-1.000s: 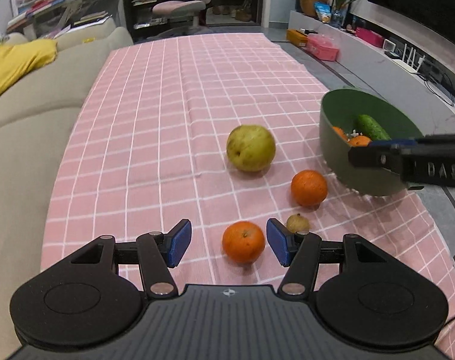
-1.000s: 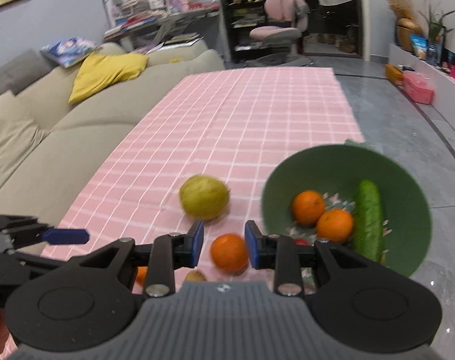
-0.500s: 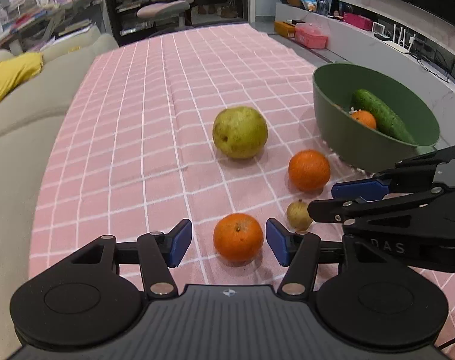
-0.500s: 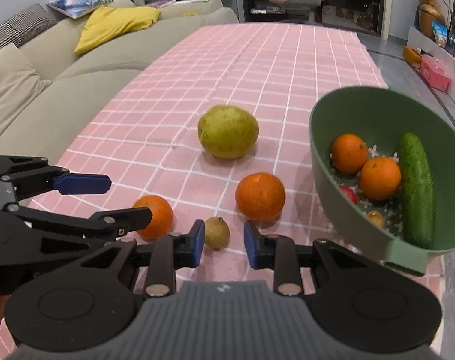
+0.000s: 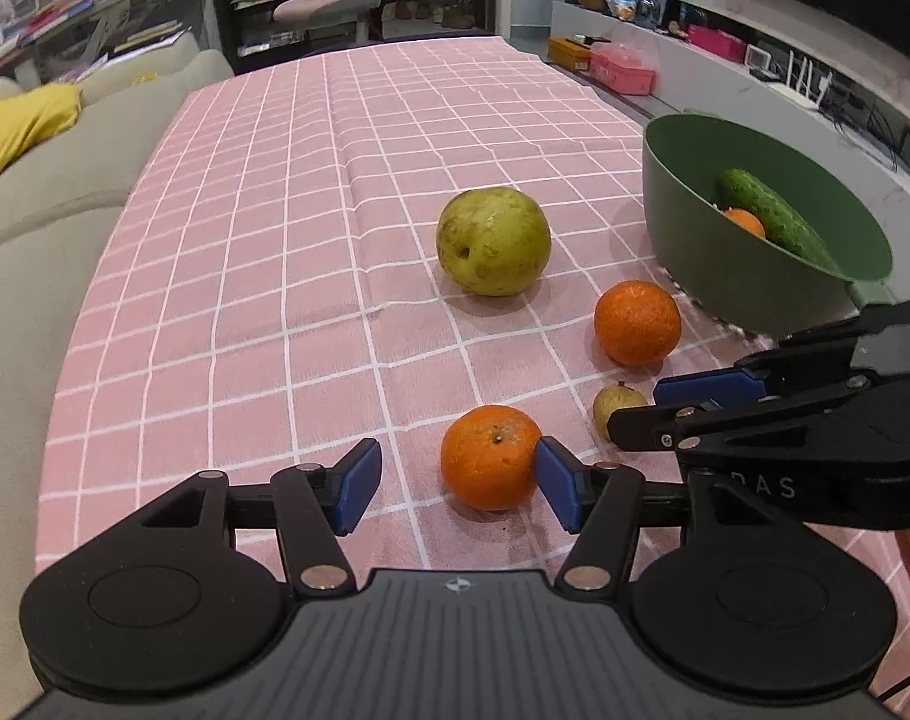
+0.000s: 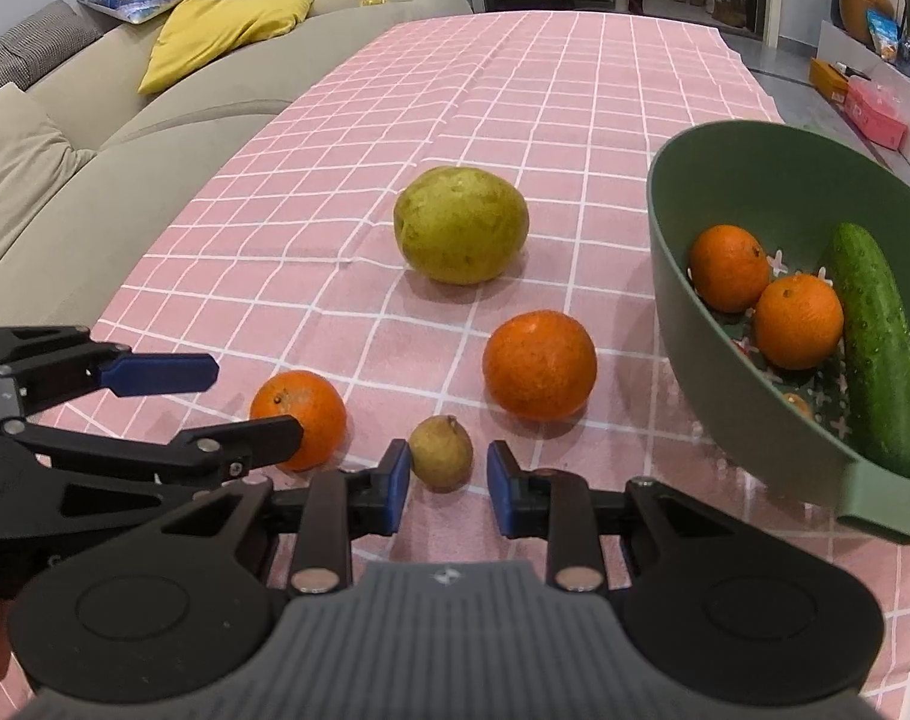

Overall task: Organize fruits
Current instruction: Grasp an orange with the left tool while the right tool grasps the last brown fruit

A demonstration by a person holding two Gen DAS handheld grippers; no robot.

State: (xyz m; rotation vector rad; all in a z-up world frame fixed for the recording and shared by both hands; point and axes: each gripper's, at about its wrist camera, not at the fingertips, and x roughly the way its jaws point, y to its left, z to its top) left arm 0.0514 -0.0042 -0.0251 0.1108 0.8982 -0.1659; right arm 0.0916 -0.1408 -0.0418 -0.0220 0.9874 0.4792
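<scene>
Right wrist view: the right gripper [image 6: 443, 489] is spread wide and grasps nothing, with the small brownish fruit [image 6: 440, 453] just ahead at twelve o'clock, sitting in the mouth of the gap. The fruit looks close to the left pad, with more room on the right; whether it touches that pad I cannot tell. It stands roughly upright with its stalk tip up, so there is no long axis to line up with. A short push forward and then a squeeze looks like the coming move.

In the left wrist view the left gripper [image 5: 455, 483] is also spread and empty. The near orange [image 5: 491, 457] lies at about one o'clock, up against the right pad and leaving a wide gap to the left pad; it is off-centre, so a shift to the right would seem needed before closing. Each gripper is nearer to its own fruit, and the two tools lie close side by side.

From the right wrist, the far orange [image 6: 539, 365] is at one o'clock, the big yellow-green fruit [image 6: 461, 233] beyond at twelve, and the green bowl [image 6: 683, 276] at two o'clock holds two oranges [image 6: 798, 321] and a cucumber [image 6: 875, 348].

The bench wears a pink checked cloth [image 6: 515, 90], slightly creased. A beige sofa [image 6: 95, 150] with a yellow cushion [image 6: 227, 30] runs along at ten o'clock.
</scene>
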